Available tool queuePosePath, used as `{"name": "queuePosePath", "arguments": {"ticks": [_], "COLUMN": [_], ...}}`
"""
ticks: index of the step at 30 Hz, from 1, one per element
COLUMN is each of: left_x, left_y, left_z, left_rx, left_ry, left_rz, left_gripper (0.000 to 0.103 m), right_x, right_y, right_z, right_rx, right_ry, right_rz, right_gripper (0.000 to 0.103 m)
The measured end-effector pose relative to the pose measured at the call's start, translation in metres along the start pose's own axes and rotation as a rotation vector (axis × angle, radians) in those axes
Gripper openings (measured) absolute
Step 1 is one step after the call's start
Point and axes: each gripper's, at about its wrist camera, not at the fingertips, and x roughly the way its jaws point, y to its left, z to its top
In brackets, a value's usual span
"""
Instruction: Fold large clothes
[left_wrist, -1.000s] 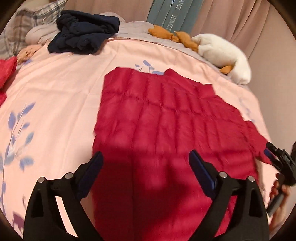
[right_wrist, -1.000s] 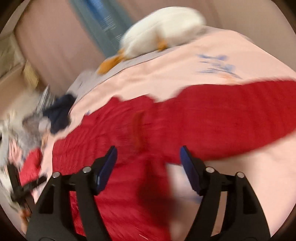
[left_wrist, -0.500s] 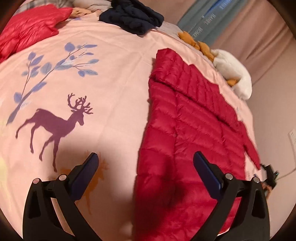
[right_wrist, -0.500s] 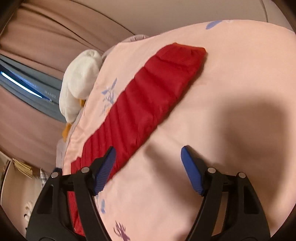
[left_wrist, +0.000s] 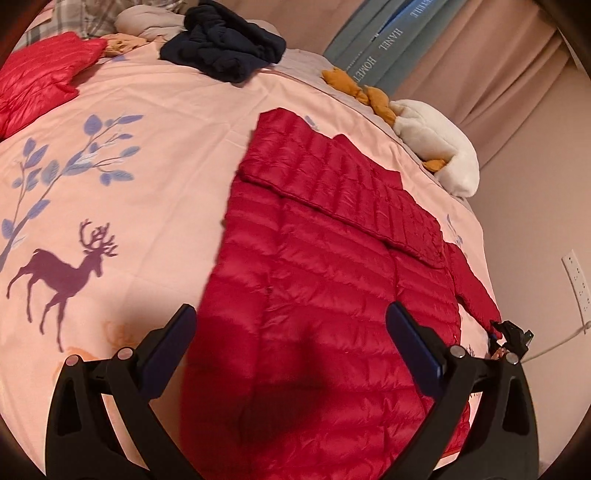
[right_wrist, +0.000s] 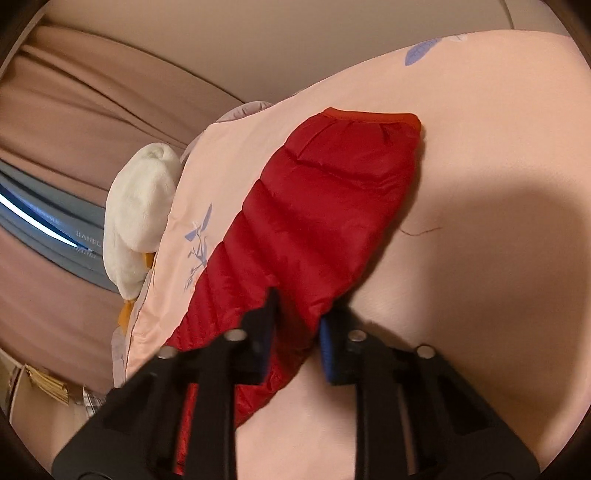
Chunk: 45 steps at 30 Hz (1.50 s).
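- On the pink bedcover (left_wrist: 155, 206) a red quilted jacket (left_wrist: 325, 295) lies spread flat, one sleeve folded across its upper part.
- Left gripper (left_wrist: 295, 354) hovers above the jacket's lower part, jaws spread wide with nothing between them.
- Right gripper (right_wrist: 295, 332) is clamped on the jacket's other sleeve (right_wrist: 325, 206), which stretches out over the bedcover.
- Beyond the jacket sit a white plush toy (left_wrist: 436, 147), a dark blue garment (left_wrist: 225, 40) and another red garment (left_wrist: 40, 81).
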Motion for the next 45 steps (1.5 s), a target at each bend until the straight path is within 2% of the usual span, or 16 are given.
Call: {"name": "queuePosePath", "arguments": {"ticks": [3, 7, 10, 15, 17, 21, 22, 23, 25, 29, 32, 36, 39, 41, 44, 45], "left_x": [0.004, 0.009, 0.01, 0.016, 0.019, 0.024, 0.027, 0.029, 0.038, 0.062, 0.087, 0.13, 0.163, 0.18, 0.196, 0.197], "left_y": [-0.008, -0.021, -0.03, -0.044, -0.049, -0.052, -0.05, -0.049, -0.046, -0.044, -0.055, -0.082, -0.104, -0.112, -0.119, -0.119], "left_z": [-0.001, -0.002, -0.003, -0.007, -0.009, -0.008, -0.007, -0.005, 0.0, 0.011, 0.021, 0.038, 0.044, 0.048, 0.053, 0.054], "left_rx": [0.012, 0.043, 0.045, 0.032, 0.033, 0.01, -0.006, -0.017, -0.052, -0.102, -0.111, -0.121, -0.111, -0.112, -0.119, -0.12], "left_ry": [0.013, 0.031, 0.038, 0.076, 0.088, 0.107, 0.108, 0.108, 0.114, 0.143, 0.173, 0.241, 0.281, 0.279, 0.255, 0.25], "left_rz": [-0.023, -0.047, -0.1, -0.193, -0.22, -0.28, -0.295, -0.303, -0.319, -0.37, -0.404, -0.476, -0.464, -0.422, -0.388, -0.386], "left_gripper": [0.102, 0.102, 0.102, 0.102, 0.102, 0.102, 0.102, 0.102, 0.102, 0.102, 0.102, 0.102, 0.102, 0.101, 0.088, 0.074], "right_x": [-0.011, -0.041, -0.065, -0.09, -0.09, -0.076, -0.067, -0.061, -0.051, -0.066, -0.088, -0.115, -0.121, -0.123, -0.121, -0.12], "right_y": [0.021, 0.089, 0.155, 0.243, 0.266, 0.281, 0.28, 0.277, 0.267, 0.245, 0.231, 0.211, 0.201, 0.193, 0.186, 0.184], "right_z": [-0.003, -0.023, -0.06, -0.158, -0.207, -0.281, -0.302, -0.315, -0.342, -0.353, -0.333, -0.308, -0.297, -0.29, -0.283, -0.282], "right_rx": [-0.128, -0.375, -0.601, -0.936, -1.054, -1.226, -1.275, -1.304, -1.36, -1.407, -1.339, -1.213, -1.127, -1.073, -1.014, -1.004], "right_ry": [-0.021, -0.091, -0.108, -0.071, -0.025, 0.062, 0.111, 0.152, 0.228, 0.241, 0.196, 0.167, 0.155, 0.157, 0.168, 0.171], "right_rz": [-0.044, 0.013, 0.1, 0.251, 0.299, 0.312, 0.303, 0.292, 0.258, 0.237, 0.259, 0.314, 0.35, 0.369, 0.39, 0.397], "right_gripper": [0.006, 0.005, 0.005, 0.008, 0.015, 0.024, 0.033, 0.05, 0.056, 0.059, 0.067, 0.071, 0.072, 0.072, 0.072, 0.072]}}
